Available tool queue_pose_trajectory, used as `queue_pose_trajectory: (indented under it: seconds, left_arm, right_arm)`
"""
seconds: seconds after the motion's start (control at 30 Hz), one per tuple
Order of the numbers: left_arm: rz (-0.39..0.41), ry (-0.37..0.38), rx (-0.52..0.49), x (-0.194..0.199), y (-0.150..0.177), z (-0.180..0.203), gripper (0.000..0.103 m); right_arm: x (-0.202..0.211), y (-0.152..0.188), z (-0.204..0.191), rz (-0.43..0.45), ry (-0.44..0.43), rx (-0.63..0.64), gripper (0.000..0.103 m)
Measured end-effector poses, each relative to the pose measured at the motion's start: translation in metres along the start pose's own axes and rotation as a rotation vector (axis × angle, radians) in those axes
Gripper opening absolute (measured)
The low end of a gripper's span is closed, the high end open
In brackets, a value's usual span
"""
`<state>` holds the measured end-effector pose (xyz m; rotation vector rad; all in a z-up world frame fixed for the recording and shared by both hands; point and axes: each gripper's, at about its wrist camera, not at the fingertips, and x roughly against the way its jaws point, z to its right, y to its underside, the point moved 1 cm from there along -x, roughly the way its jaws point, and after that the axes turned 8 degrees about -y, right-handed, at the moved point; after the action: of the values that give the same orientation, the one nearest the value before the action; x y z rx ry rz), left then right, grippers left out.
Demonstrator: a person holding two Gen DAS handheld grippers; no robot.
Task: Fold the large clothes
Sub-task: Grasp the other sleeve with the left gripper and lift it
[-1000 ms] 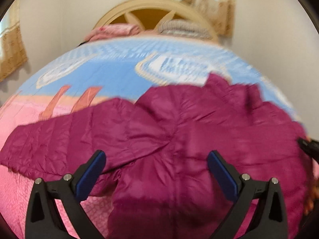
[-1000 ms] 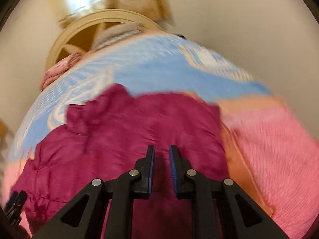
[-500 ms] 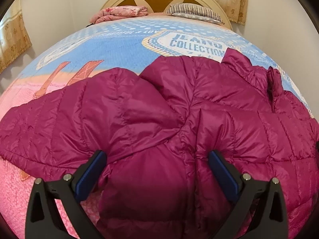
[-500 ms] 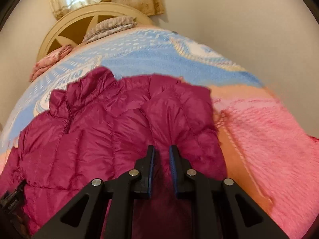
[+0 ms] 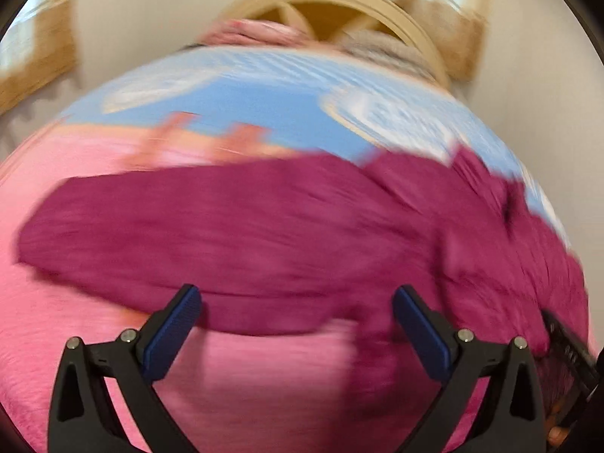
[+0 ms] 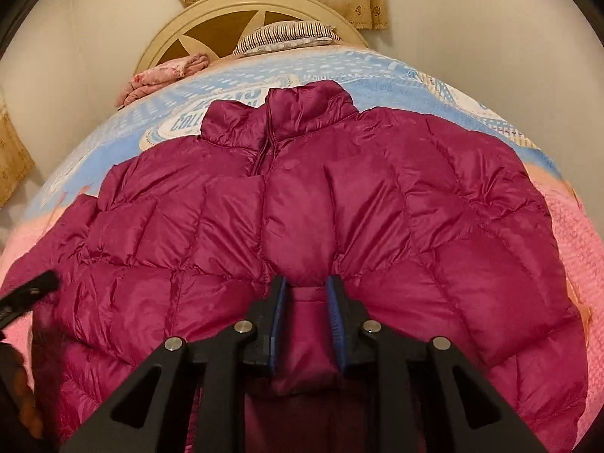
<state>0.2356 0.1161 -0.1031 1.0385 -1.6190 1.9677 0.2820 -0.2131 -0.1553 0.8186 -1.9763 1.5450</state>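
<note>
Magenta jacket spread on bedspread; pillow beyond (striped)

Jacket: quilted magenta cloth, glossy, puffed, creased. Bedspread: matt textured cloth, pink and blue. Headboard, upper frame: smooth cream-painted wood. Right gripper: matt black plastic, ribbed blue pads, bright metal screws.

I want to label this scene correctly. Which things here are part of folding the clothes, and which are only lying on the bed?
Part of the job:
- magenta puffer jacket, spread on the bed
- right tongs, jacket fabric between them
- left tongs, wide open

Only lying about:
- striped pillow
- folded pink floral cloth
- bedspread
- headboard
</note>
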Motion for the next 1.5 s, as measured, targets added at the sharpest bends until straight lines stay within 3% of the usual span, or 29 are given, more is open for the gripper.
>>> queue_pose_trajectory:
  seconds: [0.07,0.13,0.23,0.33,0.47,0.53,0.57,0.63,0.73,0.83,1.03,1.13,1.2,1.33,1.5]
  left_arm:
    - [0.031,-0.039,0.105,0.006,-0.009,-0.046,0.103]
    - [0.055,-0.137,0.239,0.006,-0.020,-0.102,0.103]
    - [0.042,-0.225,0.404,-0.007,-0.028,-0.168,0.103]
    - [0.013,-0.253,0.513,-0.024,-0.026,-0.205,0.103]
    - [-0.052,-0.165,0.545,-0.050,-0.018,-0.209,0.085]
    - [-0.003,-0.195,0.485,-0.049,-0.017,-0.197,0.079]
    - [0.003,-0.187,0.468,-0.051,-0.018,-0.192,0.064]
    - [-0.002,-0.163,0.445,-0.053,-0.015,-0.186,0.051]
    - [0.022,-0.141,0.436,-0.050,-0.018,-0.182,0.020]
    - [0.038,-0.131,0.408,-0.042,-0.026,-0.174,0.017]
    - [0.244,-0.030,0.235,0.020,-0.071,-0.100,0.016]
    - [0.366,0.089,0.051,0.066,-0.079,-0.024,0.016]
    - [0.404,0.181,-0.040,0.086,-0.071,0.019,0.016]
    - [0.383,0.351,-0.203,0.099,-0.040,0.107,0.016]
    - [0.271,0.446,-0.313,0.077,0.005,0.171,0.017]
  right_arm:
    - [-0.001,0.000,0.003,0.003,-0.012,-0.010,0.024]
    - [-0.001,-0.001,0.002,0.004,-0.015,-0.012,0.024]
    - [-0.001,-0.001,0.002,0.005,-0.015,-0.009,0.025]
    - [0.001,0.001,0.001,0.007,-0.020,-0.012,0.026]
    - [0.002,0.001,0.003,0.008,-0.029,-0.019,0.026]
    - [0.002,0.001,0.003,0.008,-0.028,-0.018,0.026]
    - [0.002,0.001,0.003,0.008,-0.028,-0.018,0.026]
    - [0.002,0.001,0.003,0.009,-0.030,-0.020,0.026]
    - [0.002,0.001,0.004,0.010,-0.033,-0.022,0.026]
    - [0.003,0.002,0.005,0.012,-0.042,-0.031,0.026]
    - [0.002,0.002,0.006,0.015,-0.055,-0.042,0.027]
    - [0.003,0.002,0.007,0.016,-0.057,-0.043,0.027]
    - [0.003,0.002,0.008,0.018,-0.064,-0.050,0.027]
    - [0.003,0.002,0.010,0.024,-0.087,-0.071,0.027]
    - [0.003,0.002,0.018,0.035,-0.135,-0.112,0.027]
